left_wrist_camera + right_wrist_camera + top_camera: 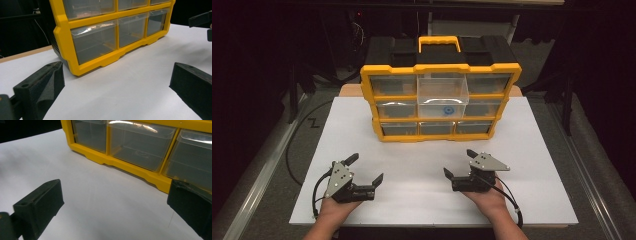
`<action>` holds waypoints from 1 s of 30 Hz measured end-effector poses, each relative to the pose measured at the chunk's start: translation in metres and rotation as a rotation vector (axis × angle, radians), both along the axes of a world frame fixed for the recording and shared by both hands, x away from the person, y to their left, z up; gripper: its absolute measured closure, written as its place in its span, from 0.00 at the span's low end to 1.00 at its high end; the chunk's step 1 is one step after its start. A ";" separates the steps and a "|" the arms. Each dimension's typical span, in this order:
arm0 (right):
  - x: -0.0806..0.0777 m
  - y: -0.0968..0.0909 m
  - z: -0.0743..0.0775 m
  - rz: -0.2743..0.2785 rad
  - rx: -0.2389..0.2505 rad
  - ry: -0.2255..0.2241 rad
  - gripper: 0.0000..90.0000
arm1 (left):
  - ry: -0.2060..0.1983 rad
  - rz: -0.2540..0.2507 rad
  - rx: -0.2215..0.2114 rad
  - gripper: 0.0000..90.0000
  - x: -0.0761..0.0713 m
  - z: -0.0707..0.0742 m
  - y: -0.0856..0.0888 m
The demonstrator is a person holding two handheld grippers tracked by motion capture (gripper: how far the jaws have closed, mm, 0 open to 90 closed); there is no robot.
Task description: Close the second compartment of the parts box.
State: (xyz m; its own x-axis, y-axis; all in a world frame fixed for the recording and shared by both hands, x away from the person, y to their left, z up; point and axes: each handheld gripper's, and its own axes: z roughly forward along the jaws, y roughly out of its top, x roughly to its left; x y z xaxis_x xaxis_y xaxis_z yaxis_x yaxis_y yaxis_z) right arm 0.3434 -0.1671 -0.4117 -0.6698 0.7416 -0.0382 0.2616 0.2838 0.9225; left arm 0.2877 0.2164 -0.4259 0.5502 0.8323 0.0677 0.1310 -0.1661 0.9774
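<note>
A yellow-framed organiser [440, 70] with clear drawers and a black back stands upright at the far middle of the white board [422, 202]. One clear drawer [443, 95] in its middle column is pulled out toward me, and a small blue ring [445, 110] lies in it. My left gripper [367, 167] rests open near the board's front left, with nothing between its jaws. My right gripper [459, 162] rests open at the front right, also empty. Both point toward the organiser [100, 42], whose bottom row of drawers [140, 147] is shut.
The white board lies on a grey table with metal rails [257, 190] along both sides. A black cable [294, 145] curves off the board's left edge. In the left gripper view, the other gripper's jaw [200, 20] shows at top right. Bare board lies between grippers and organiser.
</note>
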 end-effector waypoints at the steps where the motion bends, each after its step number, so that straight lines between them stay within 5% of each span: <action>1: 0.000 0.000 0.000 0.002 0.001 -0.001 0.07 | 0.014 -0.003 -0.003 0.00 0.001 0.000 0.000; 10: -0.002 -0.005 0.001 -0.013 0.018 -0.010 0.20 | 0.014 -0.001 -0.010 0.00 0.000 0.001 -0.001; 30: -0.010 -0.007 0.003 -0.020 0.002 -0.069 0.82 | 0.004 0.003 -0.022 0.00 -0.001 0.002 -0.002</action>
